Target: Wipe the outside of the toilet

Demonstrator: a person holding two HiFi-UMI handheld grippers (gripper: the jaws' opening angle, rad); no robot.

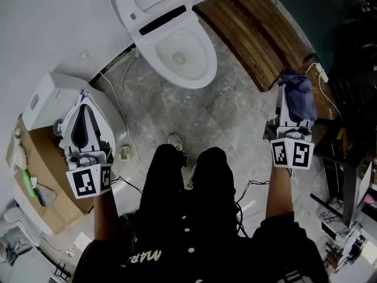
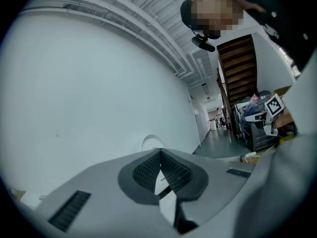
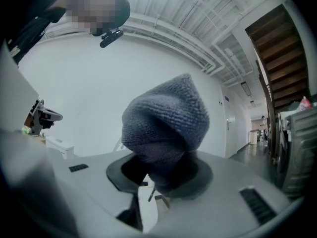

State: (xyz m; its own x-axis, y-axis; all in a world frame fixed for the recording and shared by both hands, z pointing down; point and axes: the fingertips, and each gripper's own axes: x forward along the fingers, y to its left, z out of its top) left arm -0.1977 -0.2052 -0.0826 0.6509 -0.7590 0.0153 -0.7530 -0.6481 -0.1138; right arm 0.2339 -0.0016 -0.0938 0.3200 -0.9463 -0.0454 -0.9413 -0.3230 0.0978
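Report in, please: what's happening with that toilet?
Right gripper shut on blue cloth. Left gripper shut, empty. Toilet ahead, not yet touched. White cable on floor nearby.

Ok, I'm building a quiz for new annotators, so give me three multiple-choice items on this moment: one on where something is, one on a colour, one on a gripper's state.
1. Where is the toilet?
A. behind the person
B. ahead, by the white wall
C. on a table

2. What colour is the cloth?
A. red
B. yellow
C. blue-grey

3. How is the left gripper?
A. shut, empty
B. shut on the cloth
C. wide open

Key: B, the head view shows it ahead, at the wall; C, the right gripper view shows blue-grey knit; A, its pads meet with nothing between.
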